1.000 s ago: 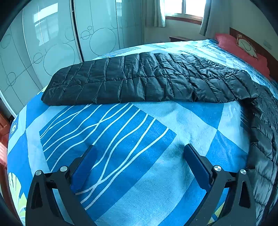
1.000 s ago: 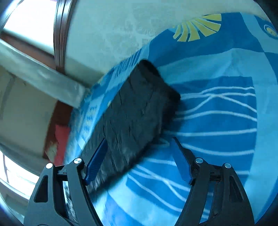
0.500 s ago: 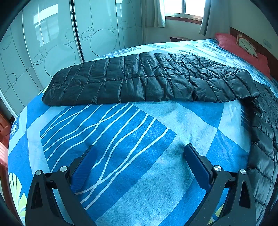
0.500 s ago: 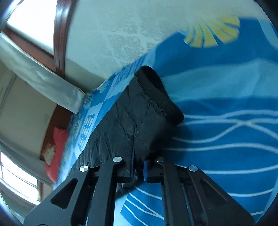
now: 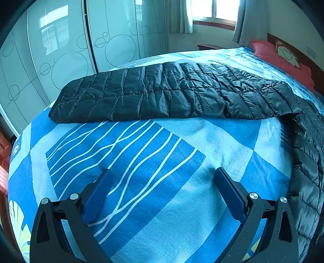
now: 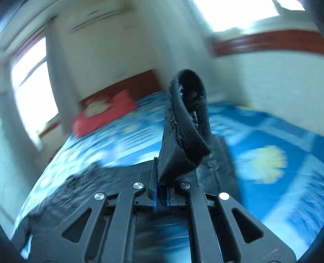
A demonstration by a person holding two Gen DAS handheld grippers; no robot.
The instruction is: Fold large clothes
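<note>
A black quilted down jacket (image 5: 174, 95) lies on the blue patterned bed (image 5: 182, 145); a long panel stretches across the far side and more of it runs down the right edge (image 5: 307, 153). My left gripper (image 5: 162, 194) is open and empty, low over the bedsheet, well short of the jacket. My right gripper (image 6: 161, 192) is shut on the jacket's sleeve end (image 6: 184, 129), whose ribbed cuff stands up above the jaws, lifted off the bed. The right wrist view is blurred by motion.
Sliding glass wardrobe doors (image 5: 70, 50) stand beyond the bed's left side. A red pillow (image 5: 283, 58) lies by the wooden headboard at the far right; it also shows in the right wrist view (image 6: 105, 111). A window (image 5: 214, 10) is at the back.
My right gripper closed on the jacket sleeve, then lifted it and swung up, so the view now faces the headboard. My left gripper stayed put and open.
</note>
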